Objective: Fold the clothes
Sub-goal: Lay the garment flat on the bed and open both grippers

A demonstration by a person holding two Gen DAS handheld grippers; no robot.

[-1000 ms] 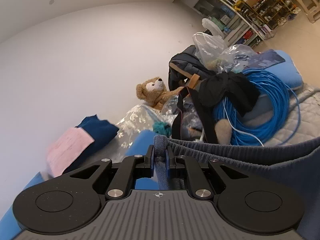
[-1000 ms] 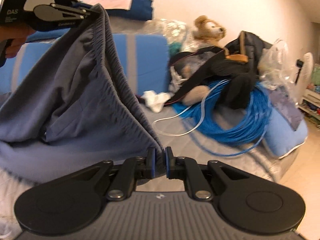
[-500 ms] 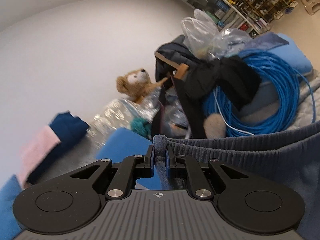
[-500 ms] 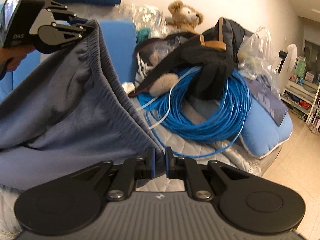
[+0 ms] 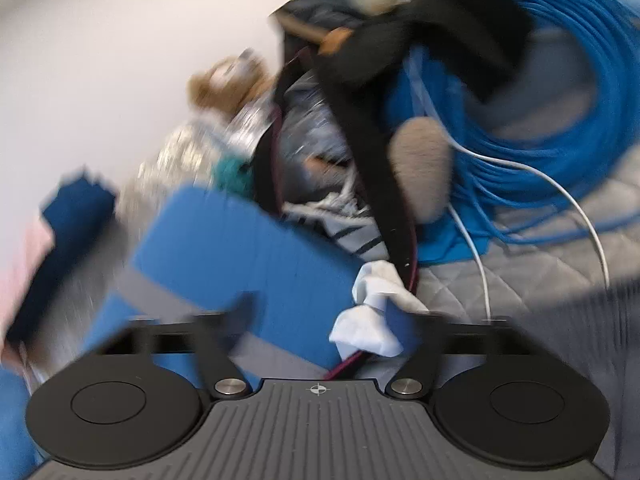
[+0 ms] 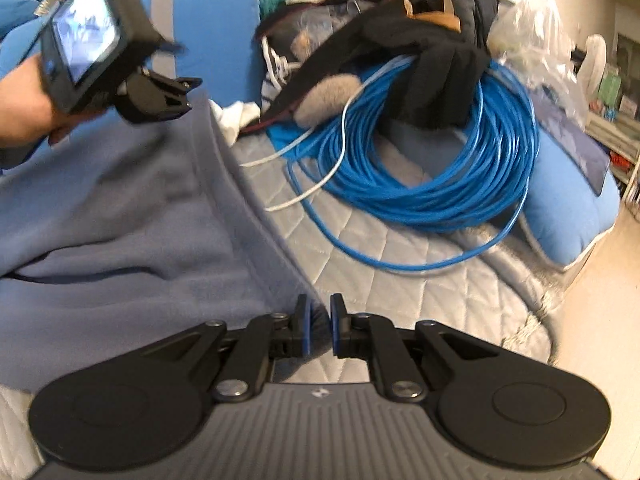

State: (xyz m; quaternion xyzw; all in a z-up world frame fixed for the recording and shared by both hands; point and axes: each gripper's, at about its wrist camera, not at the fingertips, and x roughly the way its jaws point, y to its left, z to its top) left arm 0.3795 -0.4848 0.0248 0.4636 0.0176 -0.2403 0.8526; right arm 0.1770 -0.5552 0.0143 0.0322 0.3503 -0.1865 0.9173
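Two grippers: one has let go of the cloth, the other grips it.
Left gripper point(image 5: 320, 320): jaws have just been opening and now stand wide apart, nothing between them; its own view is blurred and shows only the blue cushion point(image 5: 240, 248) and a white rag point(image 5: 372, 320) ahead. In the right wrist view it sits at far left, held in a hand point(image 6: 24, 108), just above the far corner of the garment.
Right gripper point(image 6: 318, 328): fingers close together, clamped on the near right corner of the garment's ribbed edge.
Garment point(image 6: 120, 208): grey-blue clothing, probably sweatpants judging by the gathered band, lying over the left part of the quilted bed cover point(image 6: 400, 280); the band runs from the far left gripper down to the near right one.
Nearby clutter: coil of blue cable point(image 6: 440, 168) to the right, close to the band but apart from it; dark bag and clothes behind it.
Step in hand: laying the piece flat, far corner released, near corner not yet released.
Next move, as a judgement: right gripper should lower its corner, let go, then both take fresh holds for the first fold, keeping clear of the cable.
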